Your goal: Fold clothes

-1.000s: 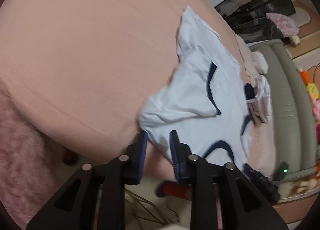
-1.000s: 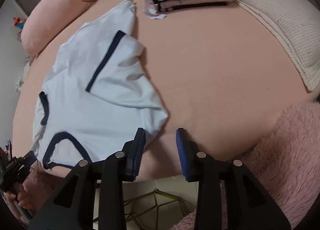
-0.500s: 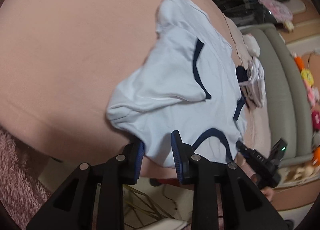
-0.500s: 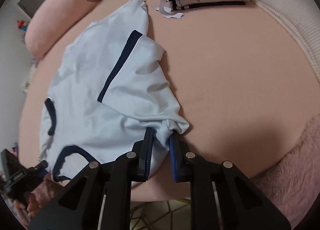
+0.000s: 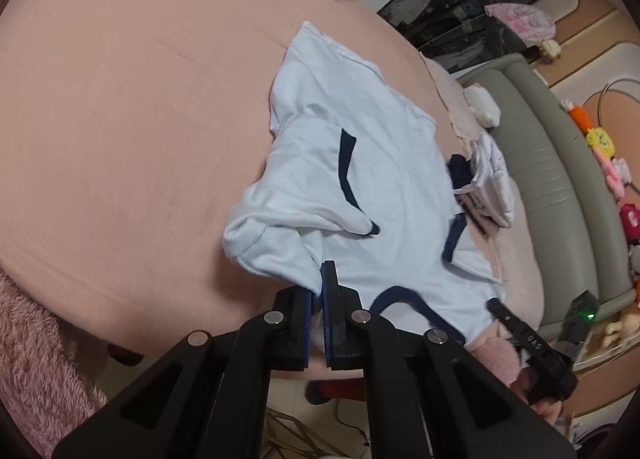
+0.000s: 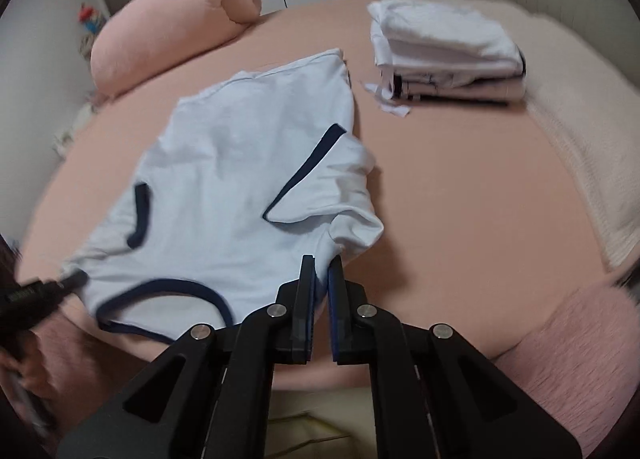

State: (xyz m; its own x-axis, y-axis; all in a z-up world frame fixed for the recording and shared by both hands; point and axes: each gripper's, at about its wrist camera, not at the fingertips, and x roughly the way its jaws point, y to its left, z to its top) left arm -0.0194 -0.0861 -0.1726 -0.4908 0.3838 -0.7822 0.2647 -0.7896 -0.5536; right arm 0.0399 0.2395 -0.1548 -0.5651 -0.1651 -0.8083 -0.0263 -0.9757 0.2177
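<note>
Both hand-held grippers, left [image 5: 318, 283] and right [image 6: 322, 275], clench the pale-blue navy-trimmed cotton T-shirt [image 6: 240, 179] on the pink bed [image 6: 460, 199]; seemingly mid-fold, requiring even carrying.

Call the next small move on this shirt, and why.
Probably raise both a little, keeping the near edge taut. The left hand-held gripper and right hand-held gripper are shut on the shirt either side of the navy collar, one sleeve is already folded in, and fabric bunches at the right grip; lifting should smooth it before folding toward the far hem.
</note>
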